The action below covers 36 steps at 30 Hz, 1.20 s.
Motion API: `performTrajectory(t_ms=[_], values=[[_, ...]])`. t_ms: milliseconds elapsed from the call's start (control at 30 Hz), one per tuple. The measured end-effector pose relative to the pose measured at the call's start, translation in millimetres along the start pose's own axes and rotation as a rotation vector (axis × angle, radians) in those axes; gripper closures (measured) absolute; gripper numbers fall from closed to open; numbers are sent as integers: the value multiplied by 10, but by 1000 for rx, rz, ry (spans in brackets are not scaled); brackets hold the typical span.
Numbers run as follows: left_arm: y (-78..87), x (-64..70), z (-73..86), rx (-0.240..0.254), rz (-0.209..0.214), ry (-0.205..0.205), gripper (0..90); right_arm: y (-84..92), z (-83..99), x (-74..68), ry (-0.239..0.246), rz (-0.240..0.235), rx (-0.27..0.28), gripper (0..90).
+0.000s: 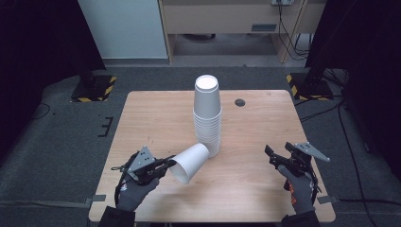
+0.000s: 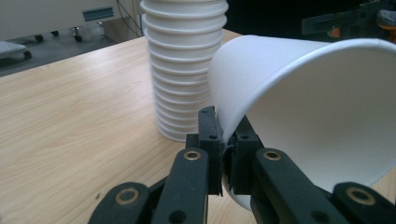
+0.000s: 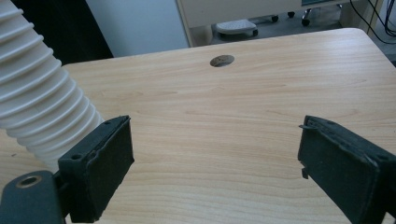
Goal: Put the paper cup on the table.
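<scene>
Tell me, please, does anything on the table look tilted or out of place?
Yes. One white paper cup lies tipped on its side, pinched at its rim by the left gripper, with its base against the upside-down cup stack. The stack itself stands upright. The right gripper is open.

Tipped cup (image 1: 190, 162) left of cup stack (image 1: 207, 116).

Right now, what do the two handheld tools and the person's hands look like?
Both tools, left tool and right tool, are black linkage frames with brass-coloured pivots, flat black jaws and a grey three-cornered plate on top. The hands wear grey knit gloves; the right glove shows orange trim. Sleeves are dark.
</scene>
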<state>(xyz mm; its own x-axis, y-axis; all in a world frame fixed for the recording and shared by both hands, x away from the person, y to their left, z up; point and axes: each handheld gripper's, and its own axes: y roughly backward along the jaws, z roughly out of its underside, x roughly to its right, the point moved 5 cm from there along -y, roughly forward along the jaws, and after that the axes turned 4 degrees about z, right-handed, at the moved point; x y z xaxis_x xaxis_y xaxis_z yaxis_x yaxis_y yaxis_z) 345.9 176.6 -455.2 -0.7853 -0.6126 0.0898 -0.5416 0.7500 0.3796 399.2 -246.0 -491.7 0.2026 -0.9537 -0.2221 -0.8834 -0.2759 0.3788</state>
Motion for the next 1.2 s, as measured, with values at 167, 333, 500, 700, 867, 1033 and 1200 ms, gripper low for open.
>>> performTrajectory(t_ms=[167,333,500,700,867,1033,1200], values=[[117,-109,32,-11,-41,21,861,-17,20,-2,28,4,-13,104],[234,-243,76,-21,-88,48,861,-33,56,28,36,12,-23,105],[343,-401,112,-44,-142,87,861,-65,120,96,71,44,-61,106],[458,-574,96,-88,-204,118,863,-92,161,142,92,59,-84,106],[510,-688,68,-137,-235,129,862,-111,199,144,117,68,-104,104],[541,-796,73,-177,-268,156,862,-133,251,146,148,76,-133,100],[569,-892,88,-222,-301,180,862,-189,356,171,184,85,-206,96]])
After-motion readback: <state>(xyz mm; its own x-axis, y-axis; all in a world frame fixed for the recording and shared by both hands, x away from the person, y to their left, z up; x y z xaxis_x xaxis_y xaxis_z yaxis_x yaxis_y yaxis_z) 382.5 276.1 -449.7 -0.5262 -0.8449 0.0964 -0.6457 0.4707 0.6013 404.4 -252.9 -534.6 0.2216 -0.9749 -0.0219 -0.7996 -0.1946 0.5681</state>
